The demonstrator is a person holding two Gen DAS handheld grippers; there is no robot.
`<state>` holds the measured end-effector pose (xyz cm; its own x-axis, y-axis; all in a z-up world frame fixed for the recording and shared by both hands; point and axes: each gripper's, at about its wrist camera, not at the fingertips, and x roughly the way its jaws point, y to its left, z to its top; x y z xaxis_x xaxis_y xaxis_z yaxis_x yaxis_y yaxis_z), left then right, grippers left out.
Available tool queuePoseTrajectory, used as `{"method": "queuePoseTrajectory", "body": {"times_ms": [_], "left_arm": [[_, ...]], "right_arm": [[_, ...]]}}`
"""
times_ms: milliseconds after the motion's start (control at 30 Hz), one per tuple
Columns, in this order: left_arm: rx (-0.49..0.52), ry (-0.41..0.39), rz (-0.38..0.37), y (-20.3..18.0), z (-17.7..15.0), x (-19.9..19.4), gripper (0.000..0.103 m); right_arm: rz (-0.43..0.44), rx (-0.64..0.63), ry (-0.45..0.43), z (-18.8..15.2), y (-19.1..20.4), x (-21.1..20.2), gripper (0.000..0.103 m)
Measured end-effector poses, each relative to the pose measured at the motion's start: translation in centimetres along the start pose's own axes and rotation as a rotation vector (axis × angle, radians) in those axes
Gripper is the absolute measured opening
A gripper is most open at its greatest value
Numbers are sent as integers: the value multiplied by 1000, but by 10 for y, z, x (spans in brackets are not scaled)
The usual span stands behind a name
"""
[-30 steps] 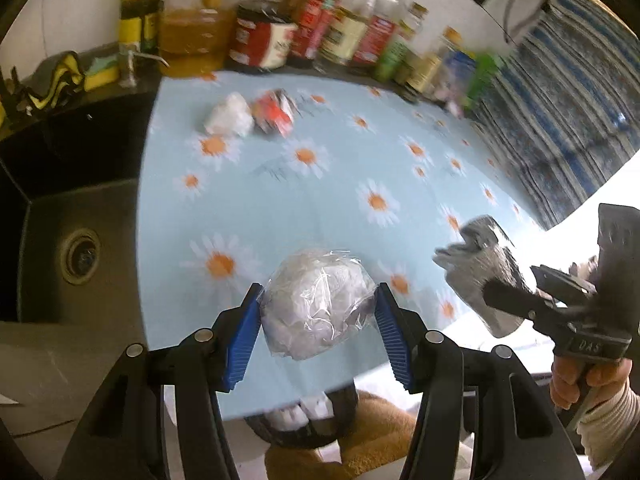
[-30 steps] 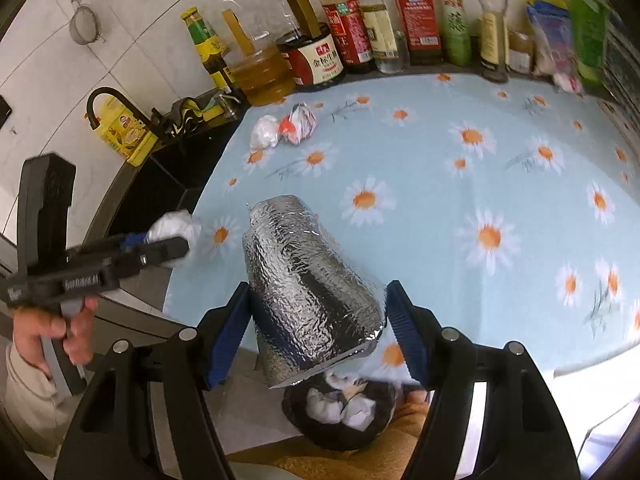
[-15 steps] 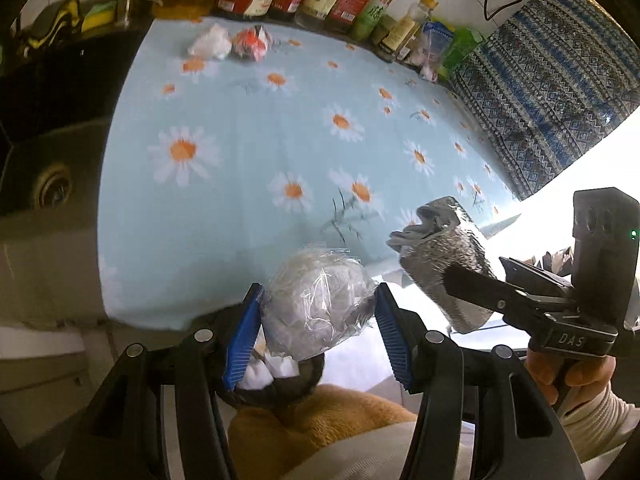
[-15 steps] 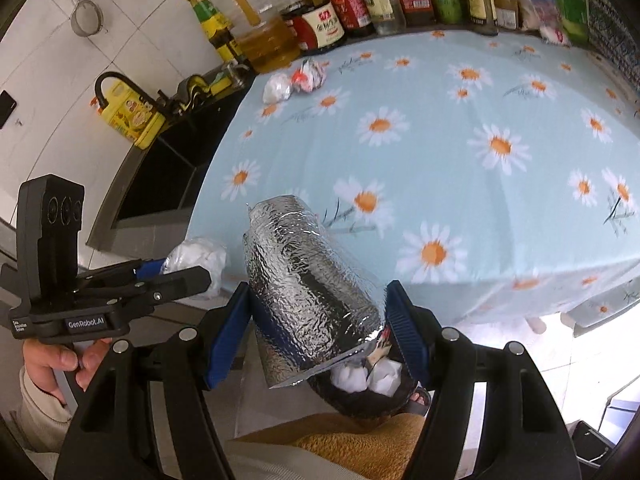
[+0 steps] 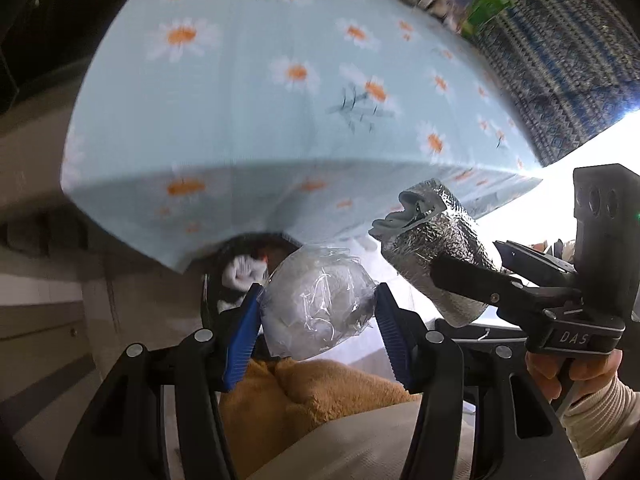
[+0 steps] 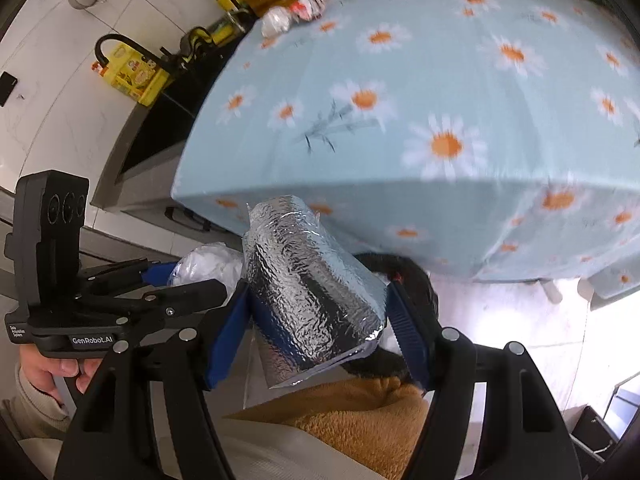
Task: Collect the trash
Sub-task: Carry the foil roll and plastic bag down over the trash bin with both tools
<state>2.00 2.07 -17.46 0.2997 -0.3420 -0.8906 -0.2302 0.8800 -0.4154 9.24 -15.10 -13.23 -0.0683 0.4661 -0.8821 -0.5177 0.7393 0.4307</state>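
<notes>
Both views show strong fisheye curvature with dark corner vignetting. Daylight enters from the lower right and overexposes the floor [image 6: 520, 320] to white. Motion blur softens the surface [image 5: 280, 120] and its daisy print. The foil [image 6: 312, 300] shows specular glare.

Bin [image 5: 224, 276] below the table's [image 5: 260, 128] near edge — two trash pieces [image 6: 292, 14] at its far edge.
</notes>
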Motion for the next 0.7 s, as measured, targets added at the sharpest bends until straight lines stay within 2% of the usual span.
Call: {"method": "queuePoseTrajectory", "body": {"times_ms": [433, 700], "left_arm": [[-66, 126, 31, 25, -29, 55, 54], [-84, 165, 28, 35, -27, 74, 54]], "right_arm": [[-20, 74, 112, -24, -34, 46, 68], [-24, 125, 161, -27, -43, 74, 68]]}}
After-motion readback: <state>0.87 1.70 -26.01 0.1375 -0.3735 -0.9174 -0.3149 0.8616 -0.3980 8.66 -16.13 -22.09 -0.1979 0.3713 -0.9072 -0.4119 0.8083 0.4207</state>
